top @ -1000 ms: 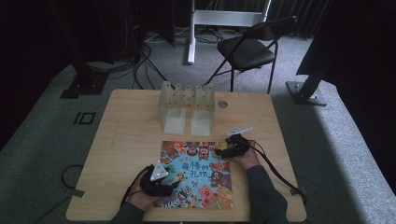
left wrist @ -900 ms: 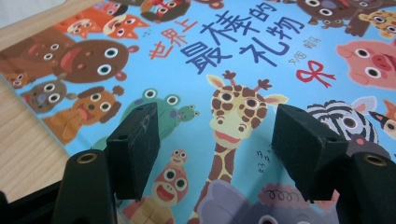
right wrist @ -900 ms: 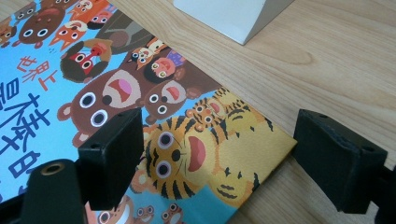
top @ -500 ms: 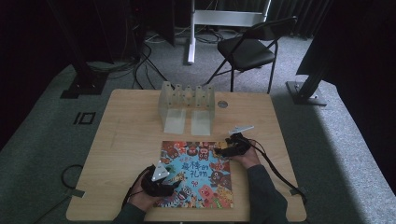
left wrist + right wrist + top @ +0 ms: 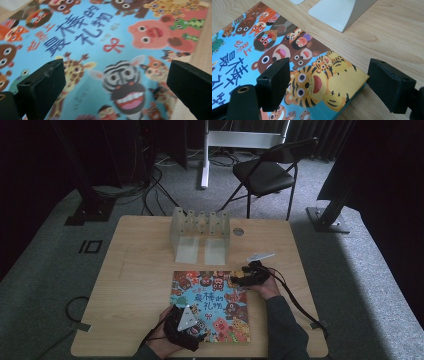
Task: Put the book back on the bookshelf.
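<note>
- Centrally, a book [image 5: 211, 306] lies flat on the table [image 5: 135, 285]; beyond it stands a translucent rack [image 5: 199, 234], contents unclear.
- Left gripper [image 5: 115, 85], jaws just widened, hovers spread over the cover.
- Right gripper [image 5: 327, 82] straddles the book's corner, spread, untouching.

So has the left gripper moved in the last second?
Yes. The left gripper has slid toward the table's near edge, down the picture book's cover, and its jaws have just opened with nothing between them.

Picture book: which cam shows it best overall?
High view: the whole picture book lies flat on the table, all four edges visible. The left gripper view shows a blurred close-up of the cover's middle, title and zebra. The right gripper view shows one corner with the tiger, sharp, plus the page edge.
</note>
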`<state>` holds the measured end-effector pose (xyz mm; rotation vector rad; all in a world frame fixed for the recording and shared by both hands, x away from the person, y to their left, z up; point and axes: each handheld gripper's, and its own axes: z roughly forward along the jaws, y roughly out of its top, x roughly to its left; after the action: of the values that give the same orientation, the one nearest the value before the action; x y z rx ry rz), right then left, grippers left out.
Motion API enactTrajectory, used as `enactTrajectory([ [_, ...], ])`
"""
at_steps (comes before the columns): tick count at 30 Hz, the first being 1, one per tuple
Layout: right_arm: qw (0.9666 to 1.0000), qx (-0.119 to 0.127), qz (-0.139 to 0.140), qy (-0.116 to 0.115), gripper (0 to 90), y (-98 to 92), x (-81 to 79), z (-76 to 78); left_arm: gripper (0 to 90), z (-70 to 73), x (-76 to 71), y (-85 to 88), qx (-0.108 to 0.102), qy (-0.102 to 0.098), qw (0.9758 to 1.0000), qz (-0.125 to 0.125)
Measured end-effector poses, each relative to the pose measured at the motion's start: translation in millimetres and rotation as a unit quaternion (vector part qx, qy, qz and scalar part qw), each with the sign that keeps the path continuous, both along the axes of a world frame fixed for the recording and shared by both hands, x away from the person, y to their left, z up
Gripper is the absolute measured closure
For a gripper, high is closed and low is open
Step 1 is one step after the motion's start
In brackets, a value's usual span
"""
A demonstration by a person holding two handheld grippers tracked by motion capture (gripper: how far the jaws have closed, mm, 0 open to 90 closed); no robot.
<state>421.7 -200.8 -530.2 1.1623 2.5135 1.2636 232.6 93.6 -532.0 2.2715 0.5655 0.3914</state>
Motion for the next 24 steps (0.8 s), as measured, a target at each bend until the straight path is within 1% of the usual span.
enactTrajectory([
  [1, 1.0000, -0.001, 0.000, -0.001, 19.1, 0.0, 0.0, 0.4, 1.3, -0.4, -2.6, -3.0, 0.004, -0.005, 1.0000, -0.002],
  [2, 1.0000, -0.001, 0.000, -0.001, 19.1, 0.2, -0.3, 1.0, 1.3, -0.9, -4.6, -5.7, 0.008, -0.004, 0.9999, -0.009],
  [4, 1.0000, 0.000, -0.001, -0.003, 19.1, 0.3, -0.8, 2.9, 1.3, -2.1, -8.2, -10.7, 0.008, -0.010, 0.9998, -0.012],
  [5, 1.0000, 0.001, 0.000, -0.005, 19.1, 0.2, -0.8, 3.6, 1.3, -2.4, -9.2, -13.7, 0.010, -0.009, 0.9997, -0.018],
  [7, 0.9999, 0.004, 0.000, -0.009, 19.1, -0.1, -1.7, 7.0, 1.3, -1.9, -9.1, -17.9, 0.011, -0.015, 0.9997, -0.014],
  [8, 0.9999, 0.006, 0.000, -0.011, 19.1, -0.2, -1.9, 8.8, 1.3, -1.5, -8.1, -19.3, 0.012, -0.009, 0.9997, -0.021],
  [9, 0.9999, 0.008, 0.000, -0.012, 19.1, -0.4, -2.2, 10.6, 1.3, -1.5, -8.1, -21.2, 0.011, -0.013, 0.9997, -0.015],
  [12, 0.9998, 0.011, 0.002, -0.016, 19.2, -0.6, -2.6, 14.2, 0.7, -1.1, -8.1, -22.6, 0.011, -0.013, 0.9997, -0.016],
  [13, 0.9997, 0.015, 0.004, -0.018, 19.2, -1.0, -2.8, 18.0, 0.7, -0.3, -9.9, -27.4, 0.013, -0.014, 0.9996, -0.019],
  [15, 0.9996, 0.017, 0.006, -0.020, 19.2, -1.0, -2.9, 21.7, 0.7, 0.8, -9.3, -30.3, 0.002, -0.010, 0.9997, -0.021],
  [16, 0.9996, 0.018, 0.006, -0.021, 19.2, -0.8, -2.9, 23.6, 0.7, 1.5, -8.9, -31.8, 0.003, -0.007, 0.9996, -0.026],
  [17, 0.9996, 0.018, 0.006, -0.021, 19.2, -0.8, -2.9, 23.6, 0.7, 1.5, -8.9, -31.8, 0.003, -0.007, 0.9996, -0.026],
  [18, 0.9995, 0.020, 0.006, -0.022, 19.2, -0.9, -3.1, 25.4, 0.7, 1.6, -9.7, -36.0, 0.008, -0.014, 0.9996, -0.024],
  [19, 0.9993, 0.024, 0.007, -0.026, 19.7, -1.0, -3.6, 29.2, 0.7, 1.4, -10.0, -37.3, 0.008, -0.013, 0.9995, -0.028],
  [21, 0.9992, 0.027, 0.009, -0.027, 19.8, -1.2, -3.6, 32.5, 0.7, 1.1, -11.7, -40.6, 0.012, -0.024, 0.9994, -0.021],
  [22, 0.9992, 0.029, 0.010, -0.026, 19.8, -1.3, -3.6, 34.1, 0.7, 1.1, -12.0, -42.3, 0.014, -0.023, 0.9995, -0.018],
  [23, 0.9991, 0.030, 0.011, -0.027, 19.9, -1.3, -3.5, 36.0, 0.7, 1.7, -12.2, -44.0, 0.009, -0.028, 0.9995, -0.011],
  [24, 0.9990, 0.031, 0.013, -0.028, 19.9, -1.3, -3.5, 38.2, 0.6, 2.8, -11.3, -44.6, 0.004, -0.028, 0.9995, -0.011],
])
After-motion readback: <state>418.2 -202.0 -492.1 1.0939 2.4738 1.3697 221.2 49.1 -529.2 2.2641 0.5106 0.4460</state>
